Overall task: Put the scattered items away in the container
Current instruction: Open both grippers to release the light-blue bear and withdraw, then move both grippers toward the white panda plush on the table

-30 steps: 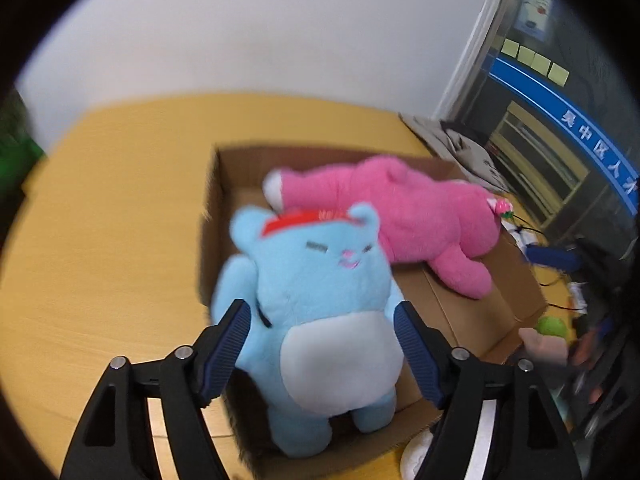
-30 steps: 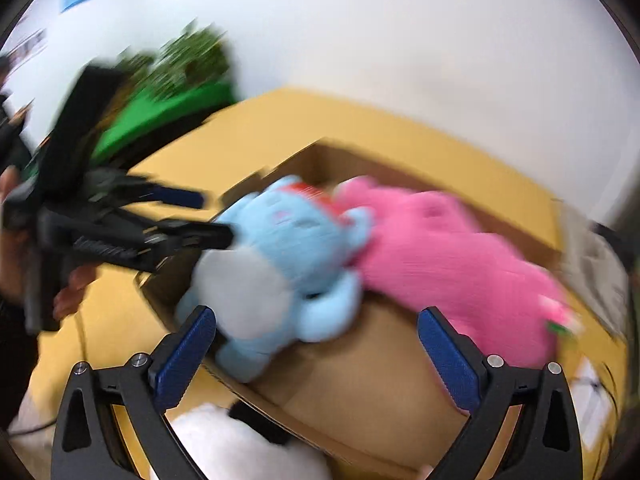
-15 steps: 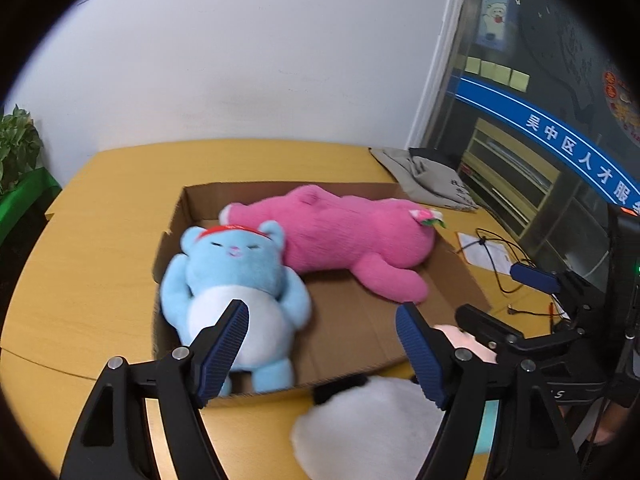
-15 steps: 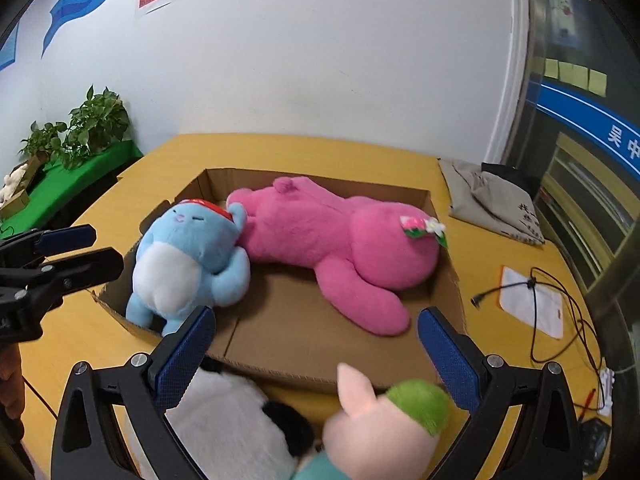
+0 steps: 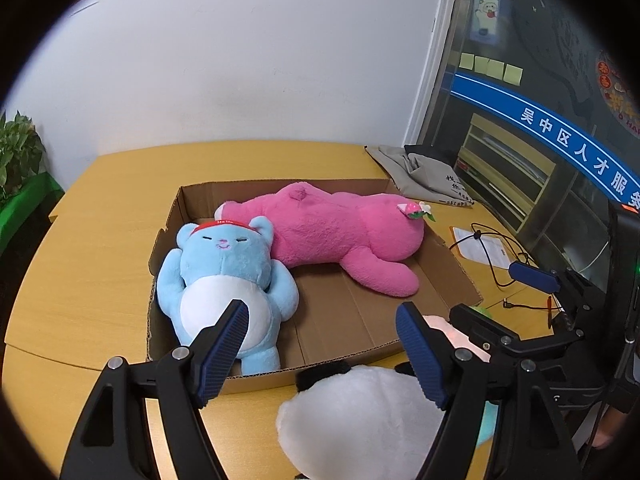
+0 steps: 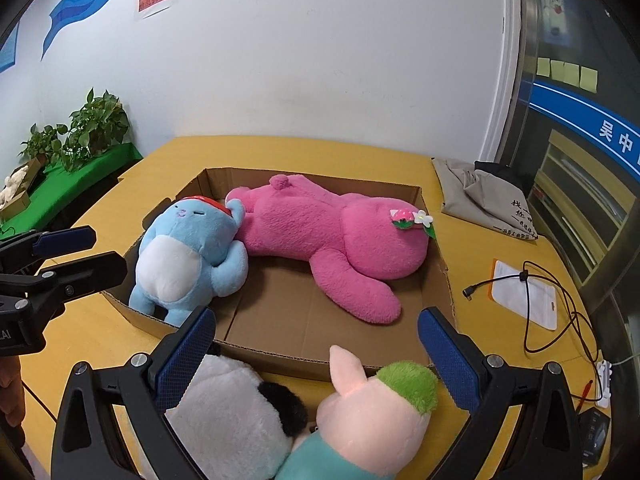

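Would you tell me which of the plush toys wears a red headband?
The light blue plush bear at the left end of the cardboard box; the pink plush beside it has a strawberry-and-flower ornament instead.

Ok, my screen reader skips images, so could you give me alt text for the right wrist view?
An open cardboard box on a yellow table holds a blue plush bear and a pink plush. Nearer, outside it, a panda plush and a pig plush lie below the open right gripper.
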The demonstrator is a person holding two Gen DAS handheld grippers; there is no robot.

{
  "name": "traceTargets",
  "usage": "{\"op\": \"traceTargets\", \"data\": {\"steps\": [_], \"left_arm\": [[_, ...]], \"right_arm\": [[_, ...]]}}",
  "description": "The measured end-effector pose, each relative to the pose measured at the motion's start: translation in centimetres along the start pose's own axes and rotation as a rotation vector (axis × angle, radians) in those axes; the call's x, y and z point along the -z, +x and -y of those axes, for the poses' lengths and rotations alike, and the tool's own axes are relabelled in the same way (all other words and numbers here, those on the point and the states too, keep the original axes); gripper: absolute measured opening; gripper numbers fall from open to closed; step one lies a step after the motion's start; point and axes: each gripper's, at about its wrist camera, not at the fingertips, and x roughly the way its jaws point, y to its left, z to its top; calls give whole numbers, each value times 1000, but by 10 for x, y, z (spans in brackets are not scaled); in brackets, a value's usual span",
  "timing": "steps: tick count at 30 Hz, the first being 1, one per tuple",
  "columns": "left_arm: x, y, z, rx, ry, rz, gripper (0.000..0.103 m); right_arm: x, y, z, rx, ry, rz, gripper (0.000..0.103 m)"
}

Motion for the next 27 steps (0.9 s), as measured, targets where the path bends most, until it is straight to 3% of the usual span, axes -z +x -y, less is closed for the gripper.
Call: {"op": "traceTargets", "data": {"steps": [27], "left_arm": [[5, 8, -8, 29, -15, -28, 76]], "right_arm": [[7, 3, -8, -6, -9, -19, 103]]}}
